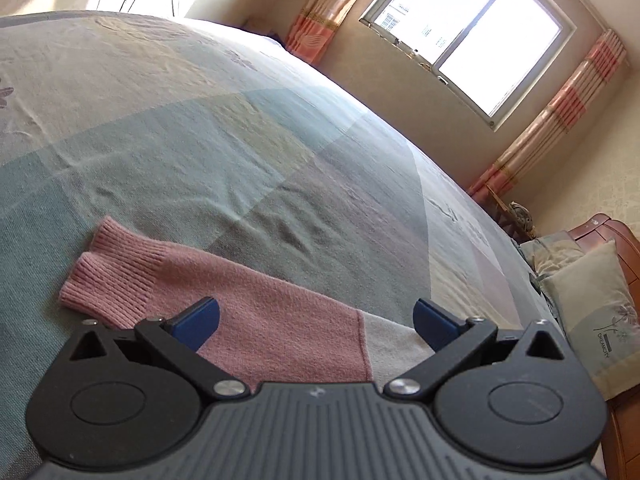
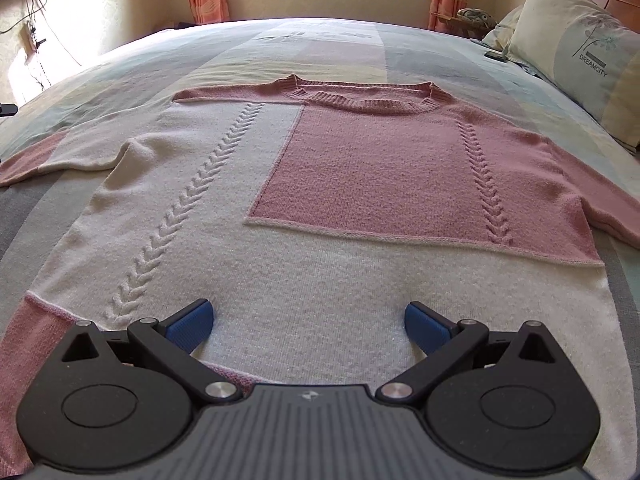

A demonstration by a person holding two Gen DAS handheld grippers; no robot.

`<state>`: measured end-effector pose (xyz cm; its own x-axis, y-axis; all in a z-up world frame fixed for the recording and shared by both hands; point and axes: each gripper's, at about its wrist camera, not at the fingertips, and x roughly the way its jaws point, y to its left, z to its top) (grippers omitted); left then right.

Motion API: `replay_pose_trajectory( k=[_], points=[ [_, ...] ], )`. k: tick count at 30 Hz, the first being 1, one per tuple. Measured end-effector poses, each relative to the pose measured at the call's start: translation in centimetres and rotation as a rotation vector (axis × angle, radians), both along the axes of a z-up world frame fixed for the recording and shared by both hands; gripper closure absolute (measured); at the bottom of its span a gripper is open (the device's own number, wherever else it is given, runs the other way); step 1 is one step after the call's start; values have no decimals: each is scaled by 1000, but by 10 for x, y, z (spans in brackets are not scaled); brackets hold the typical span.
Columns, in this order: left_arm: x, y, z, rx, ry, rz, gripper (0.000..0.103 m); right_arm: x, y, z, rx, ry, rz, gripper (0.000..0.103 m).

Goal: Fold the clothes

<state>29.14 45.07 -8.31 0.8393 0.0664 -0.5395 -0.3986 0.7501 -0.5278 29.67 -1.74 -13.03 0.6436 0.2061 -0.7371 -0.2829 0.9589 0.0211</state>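
Note:
A pink and cream knitted sweater [image 2: 280, 208] lies spread flat on the bed, neckline far from me, both sleeves out to the sides. My right gripper [image 2: 308, 326] hovers open over the cream hem area with nothing between its blue pads. In the left wrist view, the sweater's pink sleeve [image 1: 224, 300] with its ribbed cuff [image 1: 104, 276] stretches across the bedspread. My left gripper [image 1: 316, 322] stands open just above that sleeve, near where pink meets cream, holding nothing.
The bed [image 1: 208, 136] carries a pastel patchwork bedspread. Pillows [image 2: 576, 52] sit at the headboard on the right. A window [image 1: 468, 28] with pink striped curtains is beyond the bed. A small dark object [image 2: 495, 56] lies near the pillows.

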Motion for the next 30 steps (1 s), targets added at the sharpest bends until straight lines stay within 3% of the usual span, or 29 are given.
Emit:
replay_pose_trajectory(
  k=[4, 9, 11, 15, 17, 30],
  points=[
    [22, 15, -11, 31, 27, 21, 1, -4, -2, -2, 9, -23, 3, 0],
    [30, 23, -23, 194, 217, 253, 1, -4, -3, -2, 14, -25, 6, 0],
    [24, 24, -16, 215, 211, 277, 1, -4, -2, -2, 11, -29, 5, 0],
    [19, 10, -2, 153, 57, 87, 1, -6, -2, -3, 15, -36, 3, 0],
    [28, 4, -7, 129, 46, 15, 1, -7, -2, -2, 13, -32, -1, 0],
    [16, -23, 26, 227, 63, 116, 1, -9, -4, 1, 16, -3, -4, 0]
  ],
)
